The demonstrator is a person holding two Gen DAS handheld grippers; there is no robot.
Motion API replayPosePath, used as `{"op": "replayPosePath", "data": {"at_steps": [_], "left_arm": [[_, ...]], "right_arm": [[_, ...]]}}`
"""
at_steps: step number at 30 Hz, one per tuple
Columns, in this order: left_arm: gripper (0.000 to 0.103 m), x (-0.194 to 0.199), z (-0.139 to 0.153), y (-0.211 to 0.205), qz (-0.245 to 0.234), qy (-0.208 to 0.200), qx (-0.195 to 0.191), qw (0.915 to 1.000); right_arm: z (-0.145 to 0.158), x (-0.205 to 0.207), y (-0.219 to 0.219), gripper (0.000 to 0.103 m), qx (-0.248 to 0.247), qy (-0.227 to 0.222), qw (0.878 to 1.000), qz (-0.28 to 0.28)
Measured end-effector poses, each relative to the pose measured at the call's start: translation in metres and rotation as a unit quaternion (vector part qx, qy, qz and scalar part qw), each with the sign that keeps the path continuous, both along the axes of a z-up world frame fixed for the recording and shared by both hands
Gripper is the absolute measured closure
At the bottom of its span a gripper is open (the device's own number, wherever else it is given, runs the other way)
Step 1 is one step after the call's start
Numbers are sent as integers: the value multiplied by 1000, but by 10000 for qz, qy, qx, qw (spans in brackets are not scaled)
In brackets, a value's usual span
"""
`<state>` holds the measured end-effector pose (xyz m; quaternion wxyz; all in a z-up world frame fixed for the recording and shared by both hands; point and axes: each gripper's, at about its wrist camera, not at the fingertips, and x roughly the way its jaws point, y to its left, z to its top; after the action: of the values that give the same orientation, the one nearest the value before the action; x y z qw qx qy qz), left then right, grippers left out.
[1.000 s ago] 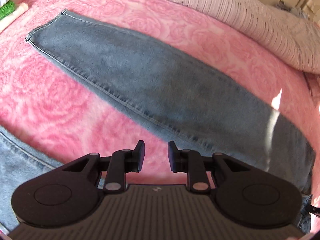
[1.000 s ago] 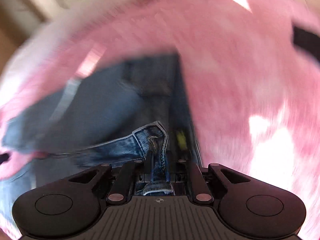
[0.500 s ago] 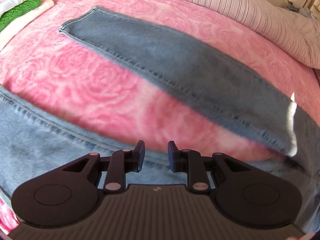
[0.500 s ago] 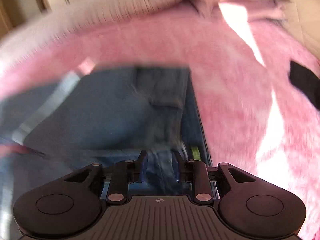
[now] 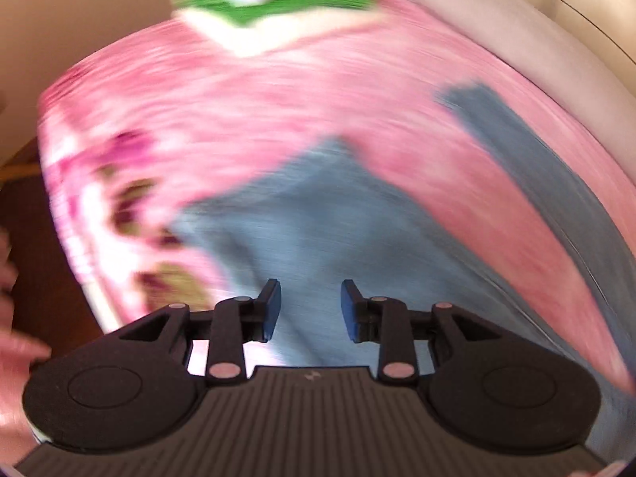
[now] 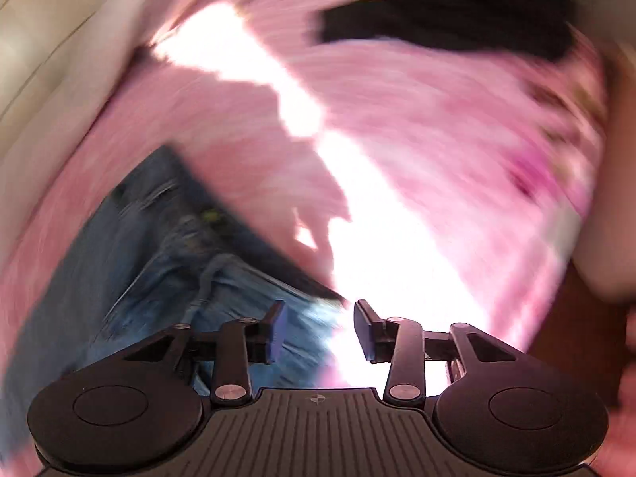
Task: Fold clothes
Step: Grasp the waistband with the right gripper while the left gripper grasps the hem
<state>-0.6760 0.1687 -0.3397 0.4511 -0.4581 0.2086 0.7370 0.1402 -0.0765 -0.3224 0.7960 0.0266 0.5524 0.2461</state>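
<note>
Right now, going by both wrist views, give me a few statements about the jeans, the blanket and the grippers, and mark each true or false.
1. The jeans lie on a pink blanket. True.
2. The right gripper clamps denim. False: its jaws are opening, nothing pinched.
3. A black garment lies on the blanket's far side. True.
4. The left gripper holds a green cloth. False: the green cloth lies far off; its jaws are opening, empty.
</note>
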Motion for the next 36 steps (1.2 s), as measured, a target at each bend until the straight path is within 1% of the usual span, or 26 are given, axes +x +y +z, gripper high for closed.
{"op": "replayPosePath", "data": {"at_steps": [3, 6, 8, 9, 10, 11, 12, 16, 19, 20, 21, 22, 23, 24, 25, 26, 27, 28, 29, 30, 31, 32, 33, 34, 35, 36], "left_arm": [[73, -37, -10, -8, 599, -476, 117, 9970], [71, -57, -22, -7, 927, -835, 298, 9917], [72, -64, -27, -5, 966, -897, 429, 9903], [73, -64, -28, -3, 899, -866, 447, 9912], [84, -64, -28, -1, 774, -789, 430, 9929], [90, -63, -27, 1, 595, -688, 413, 9950], [93, -63, -26, 2, 394, -594, 402, 9966], [95, -59, -20, 6, -223, -259, 360, 9988], [97, -49, -18, 13, -656, 146, 261, 9974], [97, -45, -18, 14, -789, 283, 236, 9962], [97, -42, -16, 15, -909, 409, 230, 9948], [97, -40, -14, 16, -1028, 534, 224, 9930], [98, -38, -10, 17, -1134, 642, 282, 9911], [98, -36, -3, 16, -1232, 751, 427, 9886], [98, -33, 3, 14, -1375, 912, 558, 9847], [98, -29, 4, 14, -1571, 1132, 581, 9794], [98, -26, -2, 15, -1750, 1334, 392, 9747], [98, -24, -15, 17, -1883, 1467, 60, 9711], [97, -22, -26, 19, -2002, 1582, -216, 9666], [97, -18, -32, 18, -2121, 1729, -318, 9613], [97, -12, -31, 18, -2233, 1930, -317, 9549], [95, -9, -26, 16, -2245, 2050, -315, 9521], [91, -9, -19, 13, -2173, 2091, -259, 9531], [83, -10, -12, 9, -2100, 2132, -203, 9540], [78, -12, -5, 6, -1955, 2166, -155, 9564], [75, -16, 3, 1, -1683, 2203, -116, 9607]], "right_arm": [[-10, -14, -28, 59, 422, 369, 9969, -556], [-18, -30, -28, 57, 762, 517, 9941, -573], [-25, -39, -23, 56, 934, 595, 9924, -535], [-28, -42, -20, 56, 948, 631, 9919, -563], [-31, -44, -20, 56, 972, 598, 9917, -592], [-34, -45, -20, 56, 996, 564, 9915, -618], [-35, -45, -20, 56, 1013, 515, 9916, -623], [-41, -37, -20, 56, 1163, 411, 9899, -701], [-47, -28, -16, 56, 1228, 291, 9888, -803], [-48, -24, -13, 67, 1173, 229, 9893, -832], [-48, -22, -7, 84, 917, 191, 9929, -738], [-48, -20, -1, 87, 666, 139, 9957, -633], [-40, -23, 4, 92, 488, -116, 9980, -376], [-32, -27, 7, 93, 320, -364, 9987, -130], [-24, -30, 5, 94, 317, -497, 9983, -48], [-17, -33, 2, 94, 314, -629, 9975, 33], [-10, -36, 0, 94, 301, -752, 9966, 116], [-16, -36, 2, 93, 135, -725, 9971, 211], [-28, -33, 6, 92, -75, -600, 9977, 308], [-39, -31, 9, 88, -277, -482, 9976, 401], [-41, -30, 13, 87, -345, -488, 9973, 434], [-43, -29, 16, 84, -416, -494, 9968, 470], [-36, -28, 20, 81, -547, -518, 9957, 540], [-26, -32, 21, 78, -687, -691, 9933, 628], [-15, -36, 22, 73, -829, -873, 9902, 710], [-3, -44, 20, 71, -1004, -1195, 9852, 713]]}}
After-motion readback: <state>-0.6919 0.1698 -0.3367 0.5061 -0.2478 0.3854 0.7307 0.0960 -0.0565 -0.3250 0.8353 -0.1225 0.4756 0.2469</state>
